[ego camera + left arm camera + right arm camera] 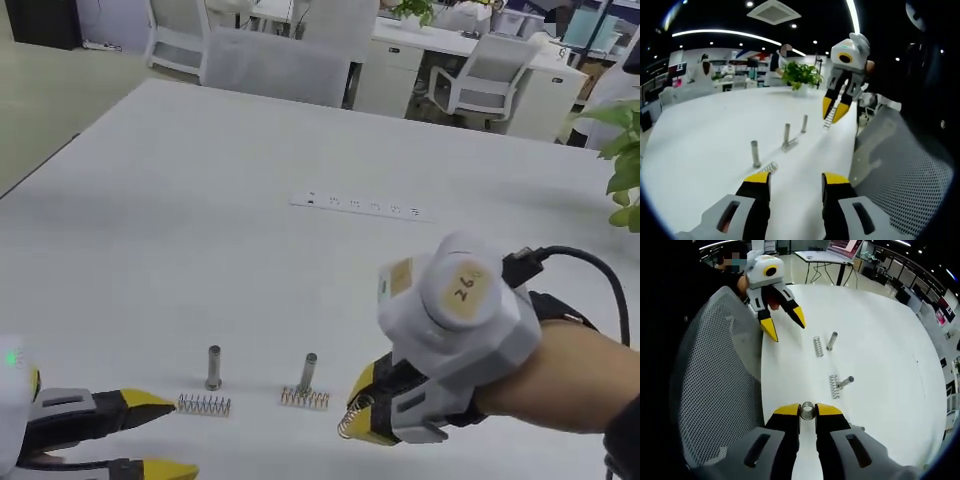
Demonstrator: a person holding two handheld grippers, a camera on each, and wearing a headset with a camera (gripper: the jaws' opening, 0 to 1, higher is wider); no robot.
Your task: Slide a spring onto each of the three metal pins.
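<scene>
1. The right tool (pixel 807 413) was clenched on a small coiled steel spring (pixel 807 409), raised off the white table (pixel 300 150).
2. The left tool (pixel 790 179) was released, jaws apart, empty.
3. A second spring (pixel 204 404) and a third spring (pixel 305 399) lay flat, each beside an upright grey metal pin (pixel 213 365).

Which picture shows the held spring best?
The left gripper view: the held spring hangs side-on from the right gripper, coils visible along its length. The right gripper view shows it close but end-on, a ring between the yellow tips. In the head view its end pokes out below the gripper.
</scene>
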